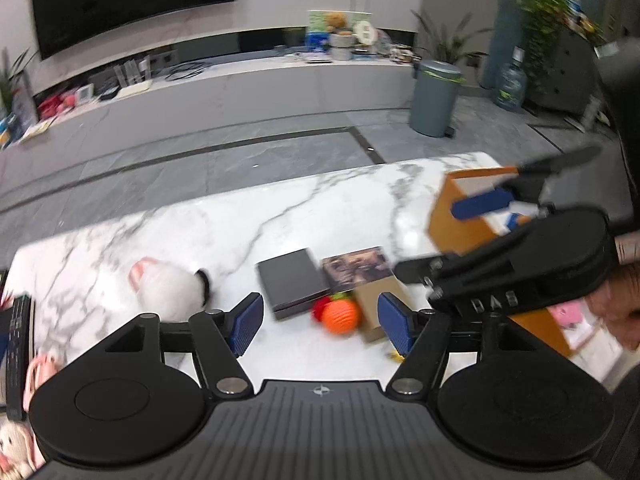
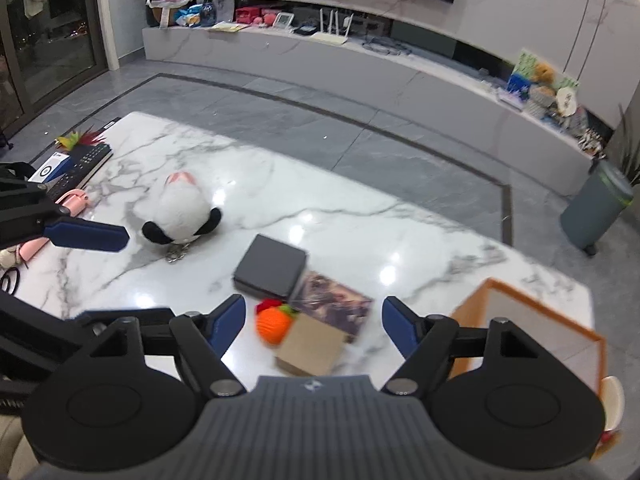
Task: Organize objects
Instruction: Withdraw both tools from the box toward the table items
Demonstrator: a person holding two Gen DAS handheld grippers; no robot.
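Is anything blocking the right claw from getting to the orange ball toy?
Not really. The right gripper is open and empty above the table, and the orange ball toy lies just ahead between its fingers. The tan box and picture book crowd its right side.

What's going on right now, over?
Left gripper open, empty. Right gripper open, empty. Orange ball, boxes on table, orange bin alongside. Nothing blocking.

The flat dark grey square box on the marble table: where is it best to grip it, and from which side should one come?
Probably from above, closing across two opposite side edges of the flat dark grey square box. It lies flat, so only its thin sides offer a hold. The edges facing the white plush toy and the far table edge look free; the picture-covered box crowds its near right side.
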